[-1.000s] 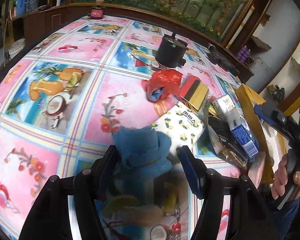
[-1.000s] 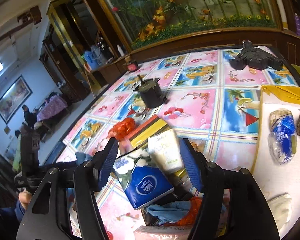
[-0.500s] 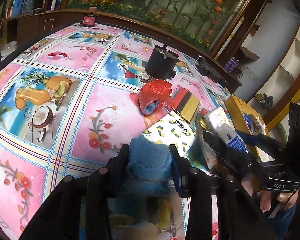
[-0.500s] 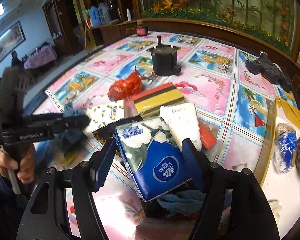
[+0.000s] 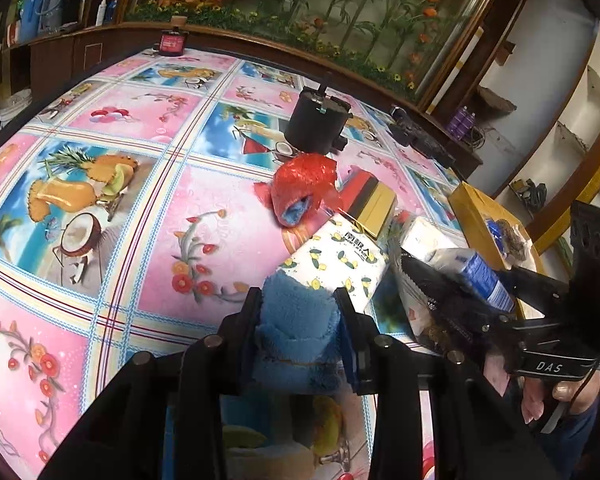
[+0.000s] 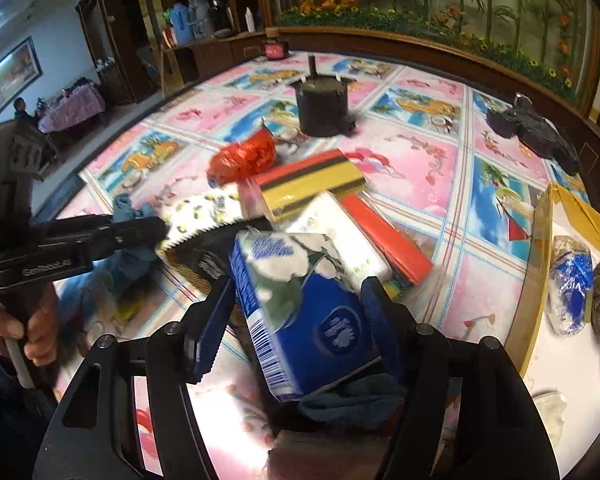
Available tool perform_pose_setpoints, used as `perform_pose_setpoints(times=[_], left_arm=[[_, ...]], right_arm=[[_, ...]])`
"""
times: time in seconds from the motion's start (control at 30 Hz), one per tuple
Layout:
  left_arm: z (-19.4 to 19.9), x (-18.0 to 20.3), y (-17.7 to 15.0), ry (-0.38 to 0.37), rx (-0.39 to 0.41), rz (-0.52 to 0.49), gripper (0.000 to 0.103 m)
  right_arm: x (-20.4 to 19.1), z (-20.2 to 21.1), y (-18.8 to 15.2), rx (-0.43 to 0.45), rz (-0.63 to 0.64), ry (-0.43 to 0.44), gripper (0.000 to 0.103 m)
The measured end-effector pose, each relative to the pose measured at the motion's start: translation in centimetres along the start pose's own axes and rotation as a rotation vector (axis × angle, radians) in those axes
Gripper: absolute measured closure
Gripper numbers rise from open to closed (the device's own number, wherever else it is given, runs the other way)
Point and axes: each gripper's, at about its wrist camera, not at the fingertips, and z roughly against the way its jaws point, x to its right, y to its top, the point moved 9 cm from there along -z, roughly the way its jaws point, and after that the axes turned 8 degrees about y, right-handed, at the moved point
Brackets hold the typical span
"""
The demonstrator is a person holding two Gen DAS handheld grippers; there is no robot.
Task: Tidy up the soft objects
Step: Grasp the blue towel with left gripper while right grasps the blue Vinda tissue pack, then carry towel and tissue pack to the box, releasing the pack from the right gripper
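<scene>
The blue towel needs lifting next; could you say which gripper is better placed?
Left: the left gripper is shut on the blue towel. The right gripper straddles a tissue pack.

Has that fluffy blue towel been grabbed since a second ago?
Yes. The left gripper has closed its fingers onto the blue towel, which sat loose between them, beside the lemon-print tissue pack.

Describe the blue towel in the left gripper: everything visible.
The blue towel is a fluffy, terry-like cloth, bunched into a thick roll or wad rather than folded flat. The left gripper is shut on it, a finger pressed into each side, so the pile bulges above and below the pads. A thin brownish line crosses its lower part. Its top edge overlaps the lemon-print tissue pack in the left wrist view; actual contact is unclear. The right wrist view shows only a blurred bit of it.
</scene>
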Motion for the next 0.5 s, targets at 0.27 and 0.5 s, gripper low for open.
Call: perform_pose_setpoints(times=[0.27,0.5], left_arm=[[1.0,0.2,0.5,0.005,0.066,-0.014,0.071],[2.5,1.2,1.1,-0.009,0.137,-0.045,0.071]], right_arm=[[0.5,0.4,0.0,0.017,-0.062,0.045,0.054],[0.2,2.7,1.6,0.139,-0.09,0.092,0.056]])
